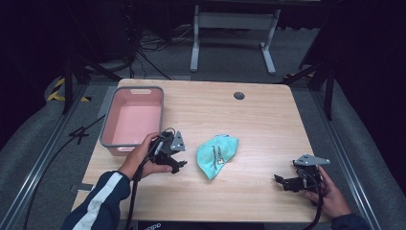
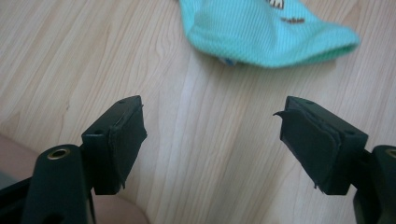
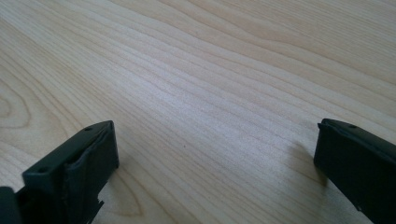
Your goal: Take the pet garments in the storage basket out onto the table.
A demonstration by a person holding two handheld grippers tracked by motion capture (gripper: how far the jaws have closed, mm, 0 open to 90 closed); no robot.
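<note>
A crumpled teal ribbed cloth (image 1: 217, 155) lies mid-surface on pale woodgrain (image 1: 258, 124). My left hand (image 1: 143, 158) holds the left gripper (image 1: 179, 164) just beside it, jaws spread wide and empty, pointing at the cloth. My right gripper (image 1: 282, 181) rests low, well apart to the right, jaws likewise spread over bare wood. A pink rectangular bin (image 1: 133, 117) sits at the far left.

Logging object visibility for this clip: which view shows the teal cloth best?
The high view: the whole teal cloth lies on the table between both grippers. The left gripper view catches just its near edge beyond open jaws; the right gripper view shows bare wood.
</note>
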